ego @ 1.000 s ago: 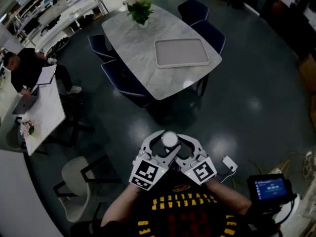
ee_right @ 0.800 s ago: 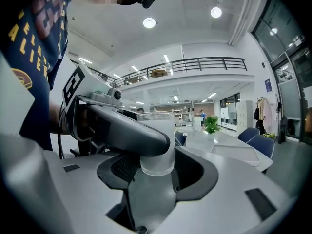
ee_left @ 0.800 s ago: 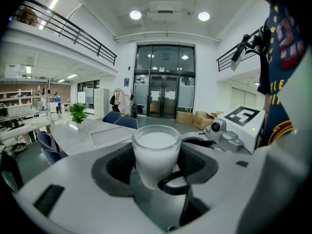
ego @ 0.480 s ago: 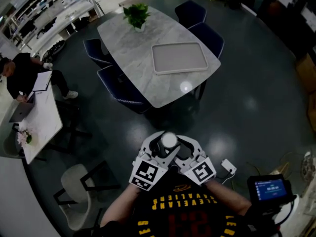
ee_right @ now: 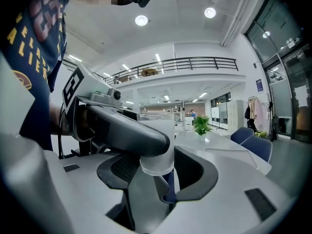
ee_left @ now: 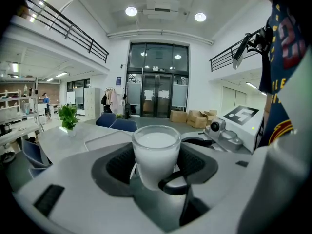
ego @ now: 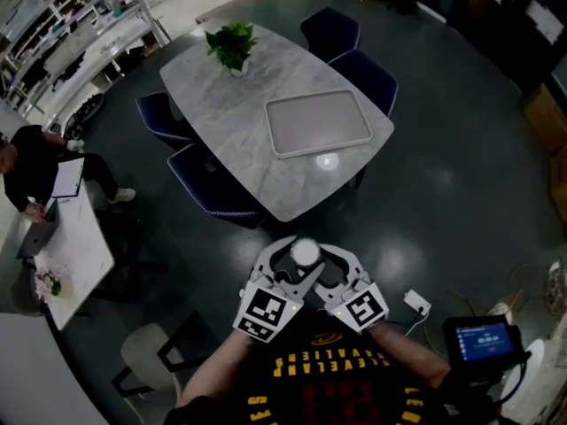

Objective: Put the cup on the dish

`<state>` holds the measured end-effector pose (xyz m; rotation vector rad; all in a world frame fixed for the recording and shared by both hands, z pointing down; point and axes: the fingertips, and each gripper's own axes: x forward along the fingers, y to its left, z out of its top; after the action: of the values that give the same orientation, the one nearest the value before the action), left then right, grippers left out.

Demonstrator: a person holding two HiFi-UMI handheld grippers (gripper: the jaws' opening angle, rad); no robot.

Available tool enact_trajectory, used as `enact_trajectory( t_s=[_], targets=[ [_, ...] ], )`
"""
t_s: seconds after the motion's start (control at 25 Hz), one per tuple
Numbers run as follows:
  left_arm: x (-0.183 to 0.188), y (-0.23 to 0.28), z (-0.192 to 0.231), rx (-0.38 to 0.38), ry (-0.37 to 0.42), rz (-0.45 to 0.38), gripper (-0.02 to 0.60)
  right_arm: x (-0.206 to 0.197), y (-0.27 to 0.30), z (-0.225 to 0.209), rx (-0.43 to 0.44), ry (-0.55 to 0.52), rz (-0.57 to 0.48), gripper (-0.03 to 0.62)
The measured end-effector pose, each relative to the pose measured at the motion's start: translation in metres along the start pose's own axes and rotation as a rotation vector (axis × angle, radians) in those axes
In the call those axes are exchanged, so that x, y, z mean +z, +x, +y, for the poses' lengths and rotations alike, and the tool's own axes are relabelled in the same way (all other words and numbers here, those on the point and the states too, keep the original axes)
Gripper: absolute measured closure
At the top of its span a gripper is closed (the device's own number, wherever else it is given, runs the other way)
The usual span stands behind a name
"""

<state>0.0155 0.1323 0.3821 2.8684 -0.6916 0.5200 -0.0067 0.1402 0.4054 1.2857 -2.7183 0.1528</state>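
Observation:
A white cup [ego: 305, 251] is held in front of my chest, over the dark floor. My left gripper [ego: 285, 262] and right gripper [ego: 325, 262] close on it from either side, forming a ring round it. In the left gripper view the cup [ee_left: 156, 152] sits upright in the recess of the left gripper [ee_left: 157, 182]. In the right gripper view the cup [ee_right: 157, 152] sits between the jaws of the right gripper [ee_right: 163, 184], partly hidden by the left gripper's body. A small pale round spot [ego: 328, 160] lies on the marble table [ego: 221, 113]; I cannot tell if it is a dish or glare.
A grey tray [ego: 317, 124] and a potted plant [ego: 230, 47] are on the table, with dark blue chairs [ego: 205, 182] around it. A person [ego: 35, 166] sits at a white table [ego: 75, 255] at the left. A white chair [ego: 151, 357] and a small screen [ego: 483, 339] are near me.
The marble table has shifted left and lower in the head view, and the pale round spot has come into sight on it. Both grippers and the cup keep the same pose.

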Motion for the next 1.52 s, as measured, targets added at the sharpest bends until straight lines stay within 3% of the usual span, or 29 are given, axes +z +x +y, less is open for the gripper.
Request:
enact_trajectory(
  t_s=[0.64,0.96,1.52],
  targets=[
    [0.012,0.003,0.094,-0.063,0.027,-0.016,0.316,0.019,0.09,-0.026,-0.069,-0.013,0.035,0.375],
    [0.007,0.005,0.118,-0.111,0.017,-0.018,0.316,0.016,0.115,-0.032,-0.11,0.004,0.056,0.375],
    [0.002,0.022,0.159,-0.076,-0.007,0.008,0.316,0.01,0.152,-0.053,-0.073,0.015,0.074,0.375]
  ],
)
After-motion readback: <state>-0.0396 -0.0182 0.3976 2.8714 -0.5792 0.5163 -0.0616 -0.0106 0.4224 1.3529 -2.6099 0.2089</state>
